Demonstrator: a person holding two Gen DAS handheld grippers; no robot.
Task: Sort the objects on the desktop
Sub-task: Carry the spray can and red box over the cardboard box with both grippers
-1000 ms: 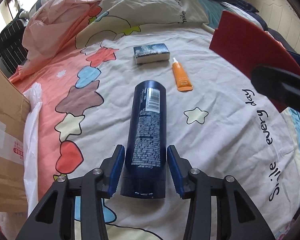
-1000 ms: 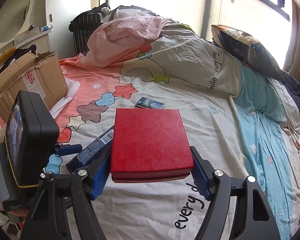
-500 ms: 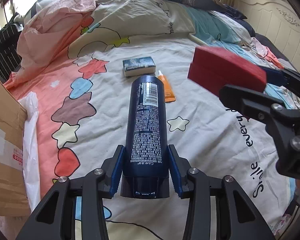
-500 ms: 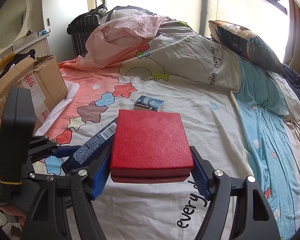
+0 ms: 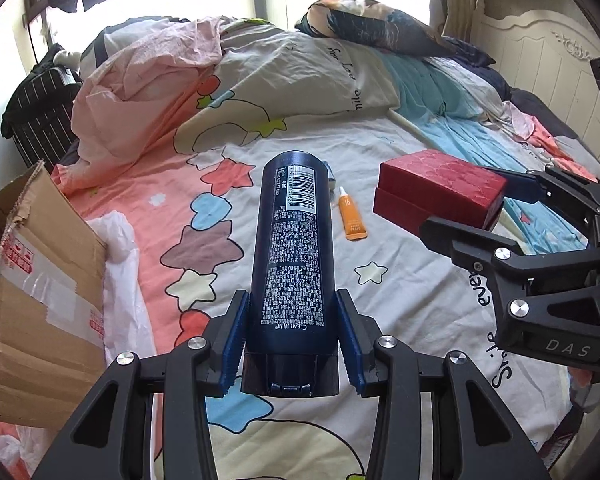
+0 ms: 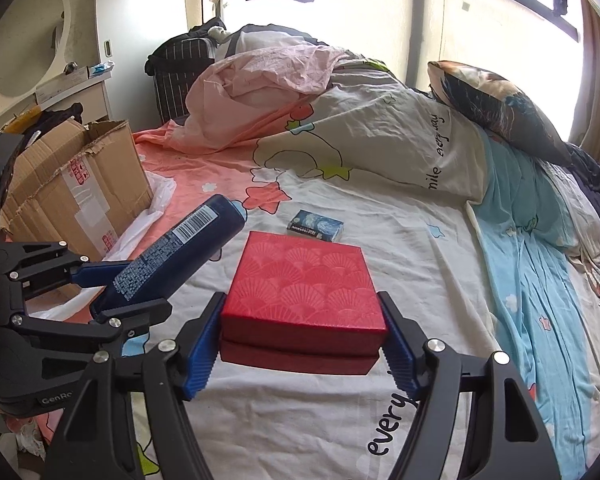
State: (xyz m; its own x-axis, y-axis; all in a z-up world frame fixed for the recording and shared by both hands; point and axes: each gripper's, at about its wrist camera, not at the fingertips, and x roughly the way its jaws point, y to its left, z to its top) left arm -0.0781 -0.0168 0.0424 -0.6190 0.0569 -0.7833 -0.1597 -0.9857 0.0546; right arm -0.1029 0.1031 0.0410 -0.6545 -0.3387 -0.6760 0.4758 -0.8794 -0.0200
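My left gripper (image 5: 294, 338) is shut on a dark blue shampoo bottle (image 5: 294, 248) and holds it above the bed, base pointing away; the bottle also shows in the right wrist view (image 6: 180, 248). My right gripper (image 6: 300, 344) is shut on a flat red box (image 6: 304, 292), held level above the sheet; the box also shows in the left wrist view (image 5: 440, 192). An orange tube (image 5: 350, 218) lies on the sheet past the bottle. A small blue box (image 6: 315, 230) lies on the sheet beyond the red box.
An open cardboard box (image 5: 32, 280) stands at the bed's left edge, with white plastic (image 5: 120, 264) beside it; the box also shows in the right wrist view (image 6: 72, 188). Piled bedding (image 6: 284, 92) and a pillow (image 6: 500, 108) fill the far end. A headboard (image 5: 548, 60) is at right.
Both grippers have risen and tilted up with their loads. The bottle has lifted off the sheet. The red box has swung closer to the bottle and sits level.
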